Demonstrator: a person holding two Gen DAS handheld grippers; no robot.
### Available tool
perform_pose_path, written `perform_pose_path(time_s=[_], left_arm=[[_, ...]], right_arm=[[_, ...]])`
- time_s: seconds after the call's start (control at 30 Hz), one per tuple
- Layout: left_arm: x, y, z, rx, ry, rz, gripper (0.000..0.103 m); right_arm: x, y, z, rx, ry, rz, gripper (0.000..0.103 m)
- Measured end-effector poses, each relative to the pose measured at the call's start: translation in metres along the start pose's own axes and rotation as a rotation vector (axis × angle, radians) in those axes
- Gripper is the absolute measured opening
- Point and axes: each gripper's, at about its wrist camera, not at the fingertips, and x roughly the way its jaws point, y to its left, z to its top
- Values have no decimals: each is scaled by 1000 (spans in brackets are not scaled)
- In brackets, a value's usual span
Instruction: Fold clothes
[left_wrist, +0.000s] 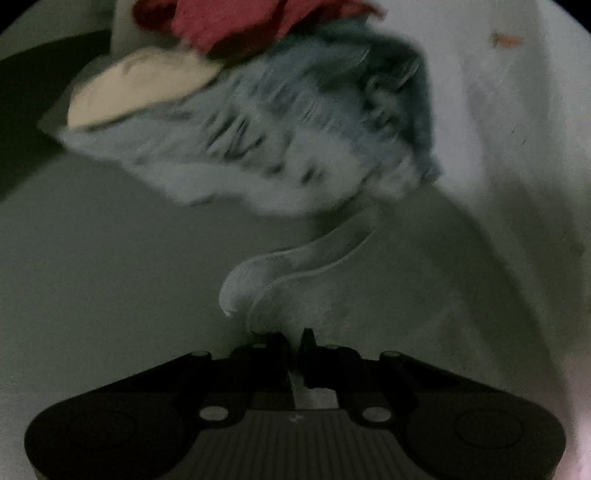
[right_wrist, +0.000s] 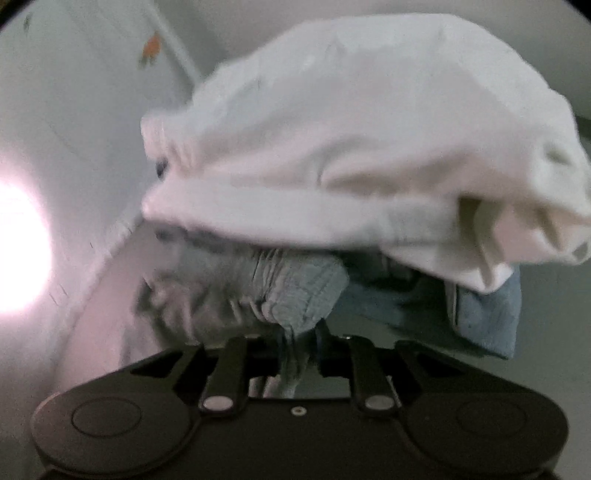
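Note:
In the left wrist view a pale blue-grey patterned garment (left_wrist: 280, 147), blurred, stretches from a heap of clothes down towards me. A thin twisted edge of it (left_wrist: 258, 280) runs into my left gripper (left_wrist: 294, 338), which is shut on that edge. In the right wrist view the same kind of blue-grey cloth shows a gathered elastic band (right_wrist: 295, 291). My right gripper (right_wrist: 297, 343) is shut on a bunch of it just below the band. A white garment (right_wrist: 351, 129) lies over the top of the heap and hides what is under it.
A red cloth (left_wrist: 236, 22) and a cream cloth (left_wrist: 136, 88) lie at the far side of the heap. A blue cloth (right_wrist: 487, 314) sticks out under the white garment. A white sheet with an orange print (left_wrist: 506, 92) lies alongside. The grey surface (left_wrist: 92, 258) spreads to the left.

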Motion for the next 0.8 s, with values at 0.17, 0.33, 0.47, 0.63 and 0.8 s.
perform_pose_path(time_s=[0.17,0.33,0.47,0.63,0.8], left_arm=[[-24,2,0,72,-102,46,26],[-35,-18,-9,221,-120,43,51],[-31,-40,-34,372,-87,6,65],[0,-53,-53,485,-22,77,72],[10,-37,-45,384,-16,55,86]], right_arm=[[-31,7,-21,-127,-33,74,55],[-65,12,-75,-323,-1,116,63],[-78,6,-116,-253,64,285,63],[-64,-3,-141,25,135,429,63],[-50,12,-139,118,111,455,63]])
